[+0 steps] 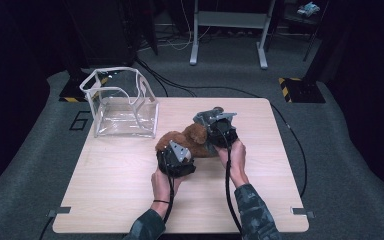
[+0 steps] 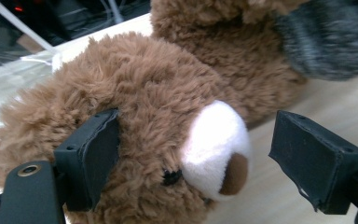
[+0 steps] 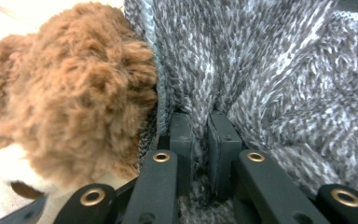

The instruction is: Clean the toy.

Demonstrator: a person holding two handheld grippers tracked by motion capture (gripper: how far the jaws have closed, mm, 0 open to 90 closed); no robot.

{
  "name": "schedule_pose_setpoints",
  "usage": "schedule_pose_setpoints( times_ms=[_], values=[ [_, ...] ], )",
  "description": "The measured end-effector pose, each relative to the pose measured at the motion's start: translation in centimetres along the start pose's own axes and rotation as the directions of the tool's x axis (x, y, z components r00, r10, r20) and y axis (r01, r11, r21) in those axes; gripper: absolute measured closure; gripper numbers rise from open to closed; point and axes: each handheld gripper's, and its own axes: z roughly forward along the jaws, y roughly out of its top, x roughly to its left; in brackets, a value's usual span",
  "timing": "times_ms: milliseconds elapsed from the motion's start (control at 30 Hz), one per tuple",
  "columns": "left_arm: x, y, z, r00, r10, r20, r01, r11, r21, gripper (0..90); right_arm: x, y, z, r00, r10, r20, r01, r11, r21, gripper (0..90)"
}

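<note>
A brown teddy bear (image 1: 187, 139) with a white snout lies in the middle of the wooden table (image 1: 105, 190). In the left gripper view its head (image 2: 158, 93) sits between the wide-apart jaws of my left gripper (image 2: 196, 140). One pad rests against the fur and the other stands off beside the snout, so this gripper is open. My left gripper (image 1: 176, 148) comes at the bear from the near side. My right gripper (image 3: 199, 126) is shut on a fold of grey knitted cloth (image 3: 261, 70) right beside the bear (image 3: 74, 93). The cloth (image 2: 331, 42) lies against the bear's body.
A clear plastic box (image 1: 122, 102) with a white frame stands open-topped at the table's back left corner. Black cables run over the carpet behind the table, and a white stand (image 1: 227, 30) is farther back. Bare tabletop lies to the left and in front.
</note>
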Motion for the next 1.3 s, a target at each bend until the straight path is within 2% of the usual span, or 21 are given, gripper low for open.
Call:
schedule_pose_setpoints(
  times_ms=[133,167,200,300,400,500,567,667,700,767,800,867,900,933,1000,1033,1100,1133,1200,1233,1300],
  values=[
    [0.0,-0.2,1.1,0.9983,0.019,-0.055,-0.019,0.9998,-0.006,17.1,0.2,0.0,0.3,1.0000,-0.002,-0.002,0.002,1.0000,-0.006,82.6],
    [0.0,-0.2,1.3,0.9973,0.037,-0.063,-0.037,0.9993,0.002,17.6,0.3,0.0,0.4,1.0000,-0.006,0.000,0.006,0.9999,-0.009,82.6],
    [0.2,-0.2,1.4,0.9972,0.028,-0.069,-0.029,0.9995,-0.010,22.3,0.4,0.0,0.4,1.0000,-0.009,0.004,0.009,0.9999,-0.005,82.5],
    [0.8,-0.5,1.6,0.9990,0.026,-0.037,-0.027,0.9996,-0.013,35.1,0.3,-0.2,0.6,1.0000,-0.005,0.000,0.005,1.0000,0.003,82.5],
    [1.5,-0.7,1.7,0.9990,0.046,-0.003,-0.046,0.9988,-0.016,45.9,0.6,-0.1,0.4,1.0000,-0.009,0.003,0.009,0.9999,0.011,82.4],
    [2.4,-0.8,1.8,0.9967,0.060,0.055,-0.059,0.9979,-0.026,52.1,0.9,0.3,-0.2,0.9992,-0.039,0.011,0.039,0.9992,-0.003,82.3],
    [3.1,-0.9,1.7,0.9942,0.064,0.086,-0.061,0.9974,-0.039,54.7,1.2,0.8,-0.8,0.9991,-0.039,0.012,0.040,0.9990,-0.020,82.2],
    [4.1,-1.0,1.4,0.9865,0.048,0.157,-0.039,0.9976,-0.056,57.6,1.6,1.4,-1.5,0.9984,-0.051,0.023,0.052,0.9981,-0.032,82.2],
    [4.6,-1.1,1.3,0.9800,0.045,0.194,-0.031,0.9966,-0.076,58.3,1.7,1.5,-1.7,0.9978,-0.061,0.028,0.062,0.9974,-0.036,82.2],
    [5.1,-1.2,0.9,0.9749,0.045,0.218,-0.029,0.9968,-0.075,59.9,1.9,1.6,-2.0,0.9971,-0.071,0.026,0.072,0.9961,-0.051,82.2],
    [5.4,-1.3,0.7,0.9676,0.040,0.249,-0.018,0.9958,-0.090,60.1,2.1,1.6,-2.3,0.9973,-0.070,0.023,0.071,0.9962,-0.050,82.1],
    [5.8,-1.4,0.2,0.9598,0.046,0.277,-0.021,0.9955,-0.092,60.8,2.4,1.7,-2.4,0.9959,-0.088,0.020,0.089,0.9943,-0.060,82.1],
    [6.2,-1.5,-0.1,0.9475,0.049,0.316,-0.018,0.9947,-0.101,61.1,2.6,1.7,-2.6,0.9969,-0.078,0.011,0.079,0.9953,-0.056,82.1],
    [6.4,-1.5,-0.1,0.9441,0.046,0.327,-0.014,0.9948,-0.101,61.3,2.8,1.7,-2.5,0.9964,-0.085,0.002,0.085,0.9945,-0.061,82.1],
    [6.7,-1.7,-0.4,0.9323,0.070,0.355,-0.033,0.9933,-0.111,61.2,3.2,1.7,-2.2,0.9950,-0.100,-0.005,0.100,0.9942,-0.041,82.1],
    [6.8,-1.7,-0.4,0.9327,0.073,0.353,-0.038,0.9937,-0.105,61.2,3.4,1.6,-1.9,0.9947,-0.103,-0.001,0.103,0.9944,-0.027,82.1],
    [6.8,-1.8,-0.3,0.9301,0.074,0.360,-0.043,0.9946,-0.095,61.2,2.7,1.3,-1.2,0.9964,-0.085,0.008,0.085,0.9964,-0.002,82.4],
    [6.6,-1.7,-0.2,0.9332,0.077,0.351,-0.046,0.9943,-0.096,61.3,2.1,1.0,-0.9,0.9971,-0.075,0.012,0.075,0.9972,0.005,82.5],
    [6.3,-1.6,-0.2,0.9356,0.091,0.341,-0.061,0.9935,-0.095,61.3,0.8,0.4,-1.0,0.9962,-0.062,0.061,0.061,0.9979,0.020,82.7],
    [6.1,-1.6,-0.1,0.9347,0.094,0.343,-0.065,0.9933,-0.096,61.3,0.2,0.1,-1.0,0.9963,-0.052,0.068,0.050,0.9984,0.027,82.9],
    [6.0,-1.8,-0.1,0.9369,0.089,0.338,-0.056,0.9929,-0.105,61.3,-2.0,-1.0,-1.2,0.9919,-0.022,0.125,0.018,0.9993,0.034,83.0]
  ],
)
